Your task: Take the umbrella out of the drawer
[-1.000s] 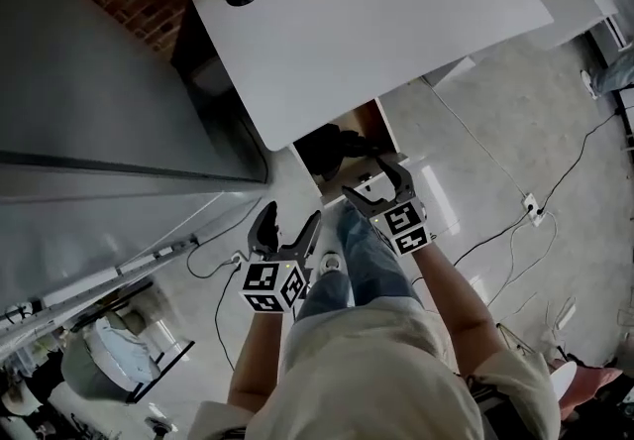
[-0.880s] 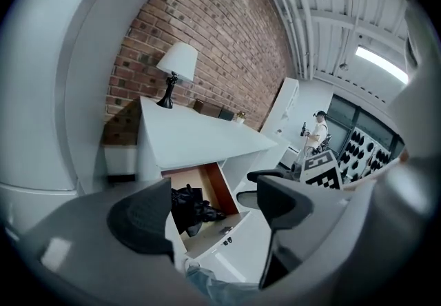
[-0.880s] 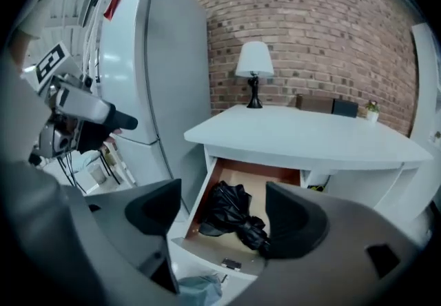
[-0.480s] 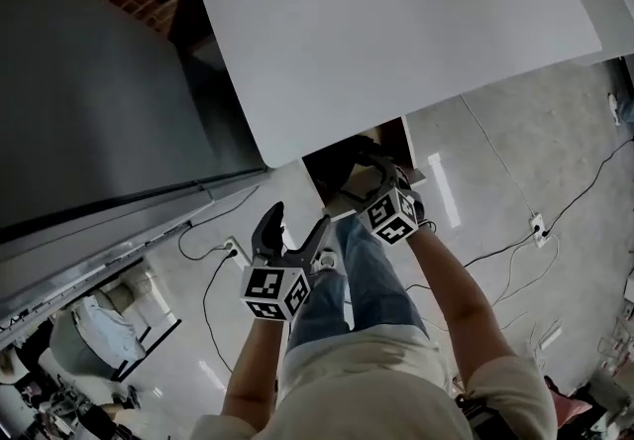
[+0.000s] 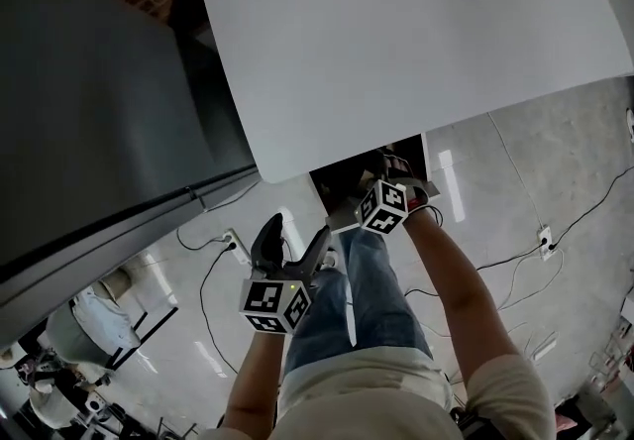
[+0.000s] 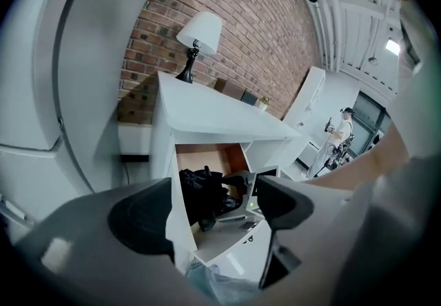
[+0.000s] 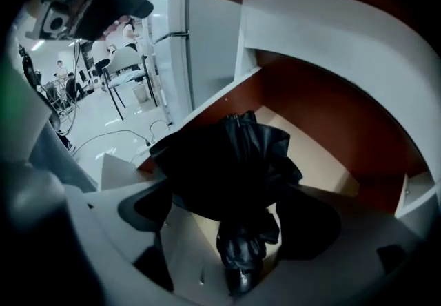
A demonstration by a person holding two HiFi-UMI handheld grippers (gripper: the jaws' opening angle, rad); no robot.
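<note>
The reach-in step is in hand: the right claw (image 7: 231,222), jaws opening around but not yet pinching the folded black umbrella (image 7: 231,160) in the open drawer (image 7: 313,143), should next close and lift, while the left claw (image 5: 290,238) waits outside, apart and empty.

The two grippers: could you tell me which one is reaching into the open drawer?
The right gripper: its opening jaws have the black umbrella between them inside the drawer, while the left gripper hangs open outside it.

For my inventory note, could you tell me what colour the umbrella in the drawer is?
Black umbrella, clearest in the right gripper view.
</note>
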